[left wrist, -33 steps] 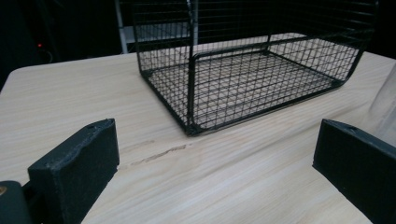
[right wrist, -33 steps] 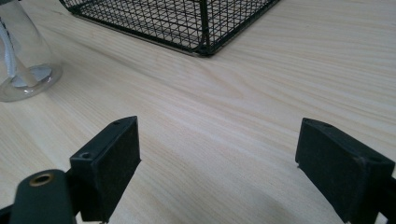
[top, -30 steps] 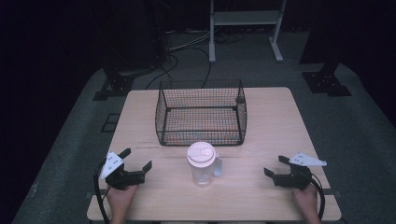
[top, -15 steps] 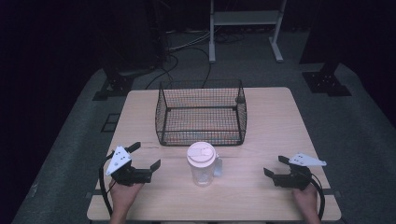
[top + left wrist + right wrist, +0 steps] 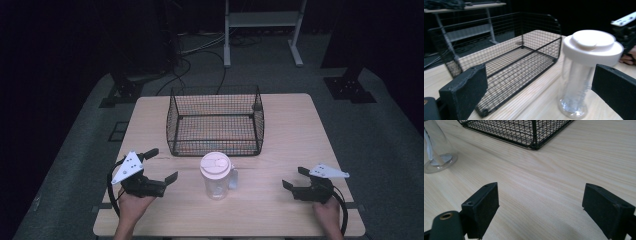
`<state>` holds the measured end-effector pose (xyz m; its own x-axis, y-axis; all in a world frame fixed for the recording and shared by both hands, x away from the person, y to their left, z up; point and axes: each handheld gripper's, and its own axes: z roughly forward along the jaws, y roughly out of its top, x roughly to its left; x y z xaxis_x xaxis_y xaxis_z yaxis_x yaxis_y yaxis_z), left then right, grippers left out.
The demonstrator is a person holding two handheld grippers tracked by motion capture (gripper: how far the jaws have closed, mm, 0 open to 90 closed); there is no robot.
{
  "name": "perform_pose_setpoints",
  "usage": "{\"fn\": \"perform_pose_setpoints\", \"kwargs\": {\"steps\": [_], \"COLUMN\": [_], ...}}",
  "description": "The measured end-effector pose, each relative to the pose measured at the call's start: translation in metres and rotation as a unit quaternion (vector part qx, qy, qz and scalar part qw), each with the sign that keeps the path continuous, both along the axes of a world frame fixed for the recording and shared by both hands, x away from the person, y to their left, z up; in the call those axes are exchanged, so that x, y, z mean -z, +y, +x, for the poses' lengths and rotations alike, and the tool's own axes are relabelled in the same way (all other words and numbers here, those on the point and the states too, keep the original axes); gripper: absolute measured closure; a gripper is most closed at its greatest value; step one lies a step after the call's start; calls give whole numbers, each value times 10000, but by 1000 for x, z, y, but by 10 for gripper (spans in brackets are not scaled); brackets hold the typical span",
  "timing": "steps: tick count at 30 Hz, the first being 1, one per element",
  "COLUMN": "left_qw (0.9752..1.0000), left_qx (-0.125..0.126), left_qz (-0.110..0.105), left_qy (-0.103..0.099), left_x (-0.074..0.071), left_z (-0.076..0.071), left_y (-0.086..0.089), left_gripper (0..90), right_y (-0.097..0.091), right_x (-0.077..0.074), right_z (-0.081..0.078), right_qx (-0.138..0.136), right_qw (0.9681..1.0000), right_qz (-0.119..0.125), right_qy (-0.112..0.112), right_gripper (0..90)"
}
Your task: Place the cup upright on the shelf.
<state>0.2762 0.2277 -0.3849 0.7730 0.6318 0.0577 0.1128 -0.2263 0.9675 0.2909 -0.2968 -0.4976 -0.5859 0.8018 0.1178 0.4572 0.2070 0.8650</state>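
Note:
A clear bottle (image 5: 216, 176) with a pale pink lid stands upright on the wooden table (image 5: 290, 130), in front of a black wire basket (image 5: 216, 120). My left gripper (image 5: 161, 165) is open at the left of the bottle and points toward it, with a gap between them. In the left gripper view the bottle (image 5: 584, 75) stands just inside the right jaw, beyond the tips of the left gripper (image 5: 539, 96). My right gripper (image 5: 295, 178) rests open at the front right, with bare wood between its jaws in the right gripper view (image 5: 545, 210).
The basket (image 5: 499, 62) holds nothing and stands behind the bottle. The bottle's base (image 5: 436, 157) and a basket corner (image 5: 534, 132) lie ahead of the right gripper. Dark floor, cables and a metal stand (image 5: 260, 30) surround the table.
My left gripper has moved right and slightly forward toward the bottle. The right gripper, bottle and basket have stayed put.

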Motion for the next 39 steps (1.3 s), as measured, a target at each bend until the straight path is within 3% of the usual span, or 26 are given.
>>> {"fn": "perform_pose_setpoints", "kwargs": {"steps": [9, 20, 39], "left_qw": [9982, 9923, 9829], "left_qx": [594, 1128, 1545], "left_qz": [129, 479, 894], "left_qy": [17, 162, 446], "left_x": [-17, -24, -26], "left_z": [-3, -1, 11], "left_y": [-22, -48, -78], "left_gripper": [0, 0, 0], "right_y": [0, 0, 0], "right_x": [0, 0, 0], "right_z": [0, 0, 0], "right_qx": [-8, -25, -54], "right_qw": [10000, 10000, 10000], "right_qz": [5, 4, 16], "right_qy": [6, 4, -3], "right_gripper": [129, 129, 129]}}
